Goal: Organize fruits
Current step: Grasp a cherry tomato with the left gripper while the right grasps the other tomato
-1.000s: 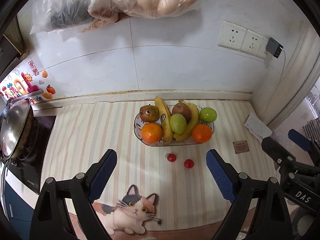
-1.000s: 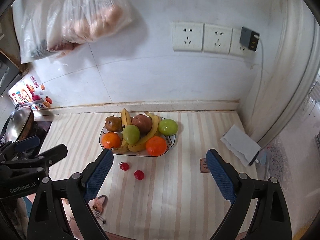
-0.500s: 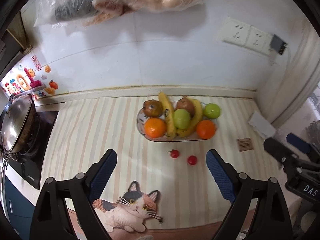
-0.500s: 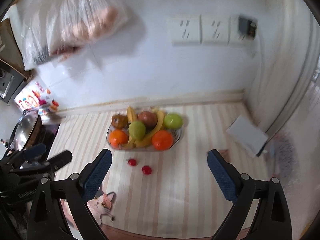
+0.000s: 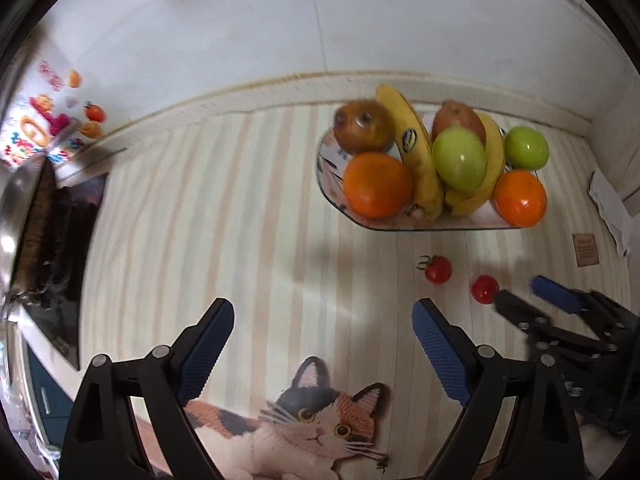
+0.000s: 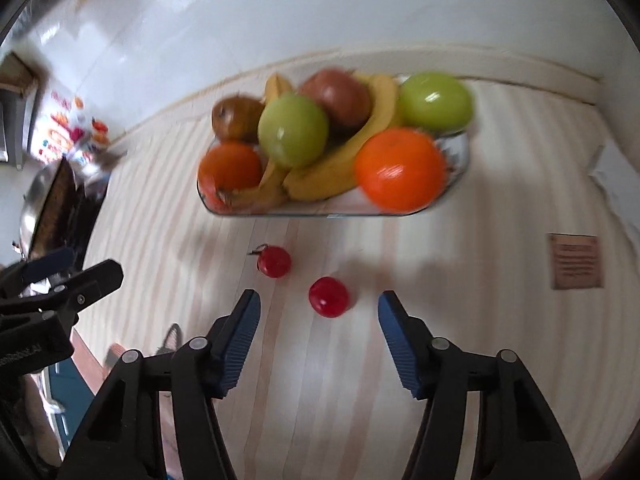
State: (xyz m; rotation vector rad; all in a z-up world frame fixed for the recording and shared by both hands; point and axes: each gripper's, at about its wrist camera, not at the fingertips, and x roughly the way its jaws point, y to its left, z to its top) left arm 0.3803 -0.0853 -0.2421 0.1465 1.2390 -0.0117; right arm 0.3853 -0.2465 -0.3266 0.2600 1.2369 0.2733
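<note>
Red cherry tomato [image 6: 329,297] just ahead of the gaping right tool [image 6: 318,310]

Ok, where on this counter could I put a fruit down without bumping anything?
The widest bare patch is the striped mat between the stove and the fruit plate. A smaller one lies right of the two cherry tomatoes, short of the brown card. The plate is packed, and the right gripper crowds the nearer tomato.
</note>
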